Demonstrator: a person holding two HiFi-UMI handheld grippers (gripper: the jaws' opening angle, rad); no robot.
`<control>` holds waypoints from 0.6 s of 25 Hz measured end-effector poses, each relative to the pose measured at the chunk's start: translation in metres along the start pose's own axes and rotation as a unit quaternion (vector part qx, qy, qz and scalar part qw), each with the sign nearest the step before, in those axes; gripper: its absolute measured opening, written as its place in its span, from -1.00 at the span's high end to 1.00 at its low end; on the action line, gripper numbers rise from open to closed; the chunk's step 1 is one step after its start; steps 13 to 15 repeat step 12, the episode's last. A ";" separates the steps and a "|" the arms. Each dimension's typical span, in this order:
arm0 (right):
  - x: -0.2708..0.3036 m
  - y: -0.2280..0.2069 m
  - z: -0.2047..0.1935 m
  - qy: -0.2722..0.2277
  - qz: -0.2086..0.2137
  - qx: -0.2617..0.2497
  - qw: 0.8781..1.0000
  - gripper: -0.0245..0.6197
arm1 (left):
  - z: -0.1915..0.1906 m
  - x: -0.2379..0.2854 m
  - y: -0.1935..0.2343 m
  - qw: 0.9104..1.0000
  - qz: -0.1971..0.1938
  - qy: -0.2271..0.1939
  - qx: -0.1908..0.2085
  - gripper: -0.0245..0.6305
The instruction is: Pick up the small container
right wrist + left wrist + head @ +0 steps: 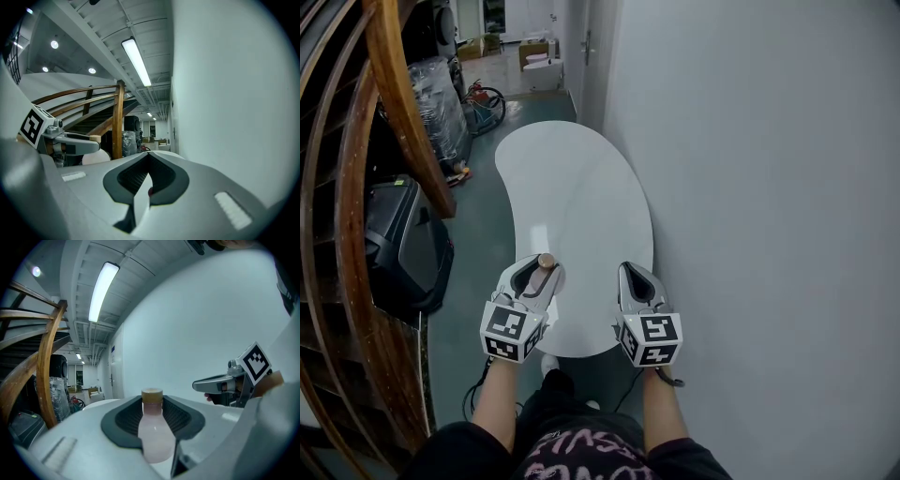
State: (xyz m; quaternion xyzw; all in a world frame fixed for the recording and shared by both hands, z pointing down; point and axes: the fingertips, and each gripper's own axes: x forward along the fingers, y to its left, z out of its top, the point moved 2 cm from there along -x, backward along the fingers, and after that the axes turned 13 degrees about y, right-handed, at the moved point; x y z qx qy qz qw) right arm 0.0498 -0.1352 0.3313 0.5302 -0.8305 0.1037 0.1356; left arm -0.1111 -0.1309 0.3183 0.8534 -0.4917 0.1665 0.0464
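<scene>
Sitting upright between the pads of the left gripper point(540, 275), the small container point(152, 427), a pale pink bottle with a tan cap point(152, 395), is pinched by its rounded body at the lower left of the head view, above the near edge of the white table point(581, 178). Whether its base is off the tabletop cannot be told. To its right, apart from it, the right gripper point(147, 164) has its jaws pressed together on nothing. The likely risk is slip: the bottle's smooth, curved sides could slide or tip in the pinch if the grip loosens or the lift jerks, and this near the edge it would fall to the floor.
</scene>
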 end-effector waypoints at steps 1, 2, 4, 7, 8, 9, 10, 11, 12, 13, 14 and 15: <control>0.000 0.000 0.000 0.000 0.000 0.001 1.000 0.90 | 0.000 0.000 0.000 1.000 0.000 0.000 0.000 0.52; 0.000 0.000 -0.001 0.000 0.000 0.001 1.000 0.90 | 0.000 0.000 0.001 1.000 0.001 0.000 0.000 0.52; 0.000 -0.002 -0.002 -0.001 -0.001 0.001 1.000 0.90 | -0.001 0.001 0.000 1.000 0.002 0.001 0.000 0.52; -0.001 -0.003 -0.003 -0.003 -0.001 0.001 1.000 0.90 | 0.000 0.000 -0.002 1.000 0.003 0.000 0.001 0.52; -0.002 -0.003 -0.003 -0.003 -0.001 0.002 1.000 0.90 | 0.001 0.000 -0.002 1.000 0.003 -0.001 0.002 0.52; -0.002 -0.003 -0.003 -0.003 -0.001 0.002 1.000 0.90 | 0.001 -0.001 -0.002 1.000 0.002 -0.002 0.002 0.52; -0.002 -0.002 -0.004 -0.002 -0.001 0.002 1.000 0.90 | 0.002 -0.001 -0.002 1.000 0.002 -0.002 0.003 0.52; -0.002 -0.002 -0.004 -0.002 -0.001 0.002 1.000 0.90 | 0.002 -0.001 -0.002 1.000 0.002 -0.002 0.003 0.52; -0.002 -0.002 -0.005 -0.002 -0.001 0.002 1.000 0.90 | 0.002 -0.001 -0.003 1.000 0.002 -0.003 0.003 0.52; -0.002 -0.002 -0.005 -0.002 -0.001 0.002 1.000 0.90 | 0.002 -0.001 -0.003 1.000 0.002 -0.003 0.003 0.52; -0.002 -0.002 -0.005 -0.002 -0.001 0.002 1.000 0.90 | 0.002 -0.001 -0.003 1.000 0.002 -0.003 0.003 0.52; -0.002 -0.002 -0.005 -0.002 -0.001 0.002 1.000 0.90 | 0.002 -0.001 -0.003 1.000 0.002 -0.003 0.003 0.52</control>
